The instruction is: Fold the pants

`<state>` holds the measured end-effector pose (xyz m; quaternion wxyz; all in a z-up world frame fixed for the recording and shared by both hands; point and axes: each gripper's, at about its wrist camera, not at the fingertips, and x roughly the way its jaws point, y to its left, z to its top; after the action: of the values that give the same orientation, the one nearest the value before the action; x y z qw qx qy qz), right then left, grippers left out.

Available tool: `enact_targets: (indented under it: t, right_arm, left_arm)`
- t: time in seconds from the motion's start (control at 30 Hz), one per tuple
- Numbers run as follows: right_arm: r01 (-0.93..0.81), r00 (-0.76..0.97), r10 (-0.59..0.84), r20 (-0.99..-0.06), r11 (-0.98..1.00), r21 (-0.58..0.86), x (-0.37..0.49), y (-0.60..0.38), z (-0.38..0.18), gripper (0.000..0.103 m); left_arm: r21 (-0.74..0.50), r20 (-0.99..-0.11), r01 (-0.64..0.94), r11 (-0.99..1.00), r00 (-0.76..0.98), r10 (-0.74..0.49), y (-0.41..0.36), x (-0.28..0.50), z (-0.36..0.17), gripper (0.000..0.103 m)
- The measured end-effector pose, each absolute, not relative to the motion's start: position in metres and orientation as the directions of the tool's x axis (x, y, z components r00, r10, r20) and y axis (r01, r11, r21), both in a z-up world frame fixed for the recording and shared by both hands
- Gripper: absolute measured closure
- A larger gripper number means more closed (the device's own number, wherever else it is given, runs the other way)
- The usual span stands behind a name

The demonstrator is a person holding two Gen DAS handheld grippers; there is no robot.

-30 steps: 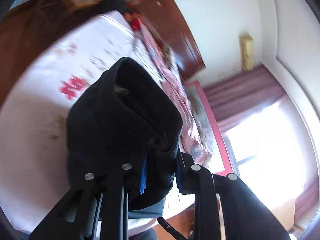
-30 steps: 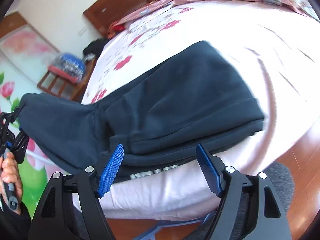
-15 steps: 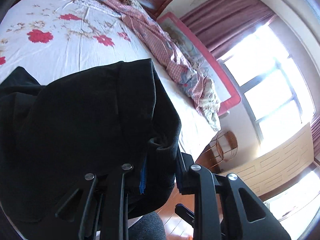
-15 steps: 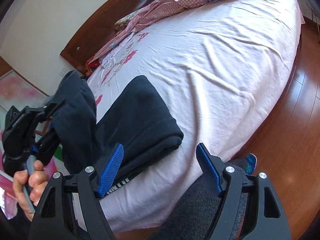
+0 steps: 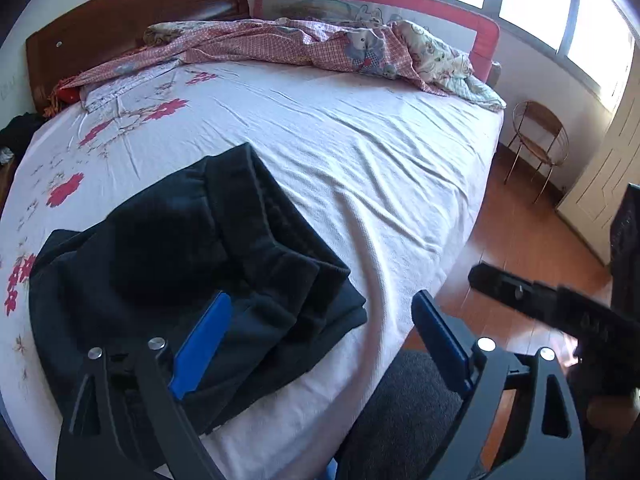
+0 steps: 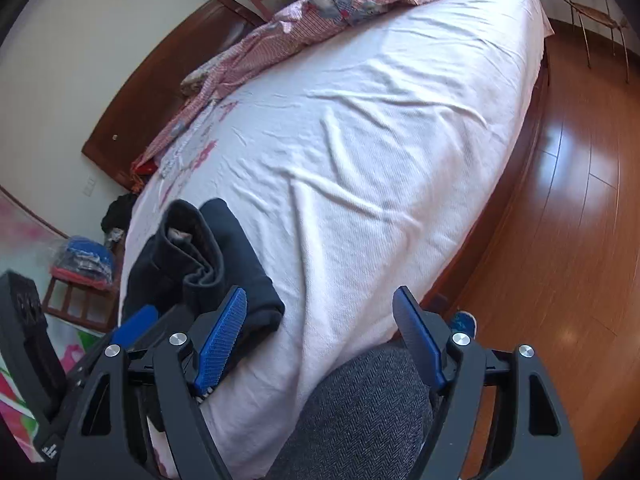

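Note:
The black pants lie folded in a thick bundle on the white flowered bed sheet, near the bed's front edge. They also show in the right wrist view, at the left. My left gripper is open and empty, just above the bundle's near edge. My right gripper is open and empty, over the bed's front edge, to the right of the pants. The right gripper's body shows in the left wrist view.
A crumpled pink checked blanket lies along the far side of the bed by the wooden headboard. A wire chair stands on the wooden floor to the right. A stool with bagged clothes stands at the left.
My left gripper has let go of the pants, which now lie folded on the bed. It has opened and drawn back. My right gripper stays open.

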<state>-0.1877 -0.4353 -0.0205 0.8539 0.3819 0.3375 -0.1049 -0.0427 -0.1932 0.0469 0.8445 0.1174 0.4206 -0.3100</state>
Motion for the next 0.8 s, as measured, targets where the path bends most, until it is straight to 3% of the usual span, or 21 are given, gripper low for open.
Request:
enact_targets:
  t: [0.17, 0.4, 0.43, 0.47, 0.7, 0.8]
  right_arm:
    - [0.243, 0.750, 0.229, -0.620, 0.777, 0.581, -0.139, -0.407, 0.004, 0.028]
    - [0.017, 0.666, 0.271, -0.695, 0.926, 0.377, -0.073, -0.327, 0.015, 0.031]
    - [0.009, 0.651, 0.276, -0.707, 0.929, 0.371, -0.068, -0.320, 0.014, 0.039]
    - [0.007, 0.640, 0.282, -0.715, 0.928, 0.373, -0.065, -0.316, 0.011, 0.041]
    - [0.165, 0.609, 0.195, -0.769, 0.917, 0.364, -0.078, -0.317, -0.005, 0.041]
    - [0.177, 0.625, 0.251, -0.739, 0.876, 0.448, -0.076, -0.323, -0.013, 0.041]
  left_arm:
    - [-0.166, -0.722, 0.519, 0.839, 0.516, -0.462, -0.095, -0.028, 0.076, 0.003]
    - [-0.203, -0.720, 0.207, 0.957, 0.631, -0.289, 0.043, -0.010, 0.052, 0.002]
    - [-0.206, -0.720, 0.179, 0.962, 0.639, -0.273, 0.050, -0.012, 0.045, 0.002]
    - [-0.210, -0.723, 0.145, 0.967, 0.643, -0.253, 0.059, -0.016, 0.039, 0.002]
    - [-0.269, -0.729, 0.127, 0.955, 0.622, -0.288, 0.055, -0.004, 0.019, 0.002]
    - [-0.285, -0.722, 0.171, 0.943, 0.609, -0.328, 0.052, -0.013, 0.023, 0.002]
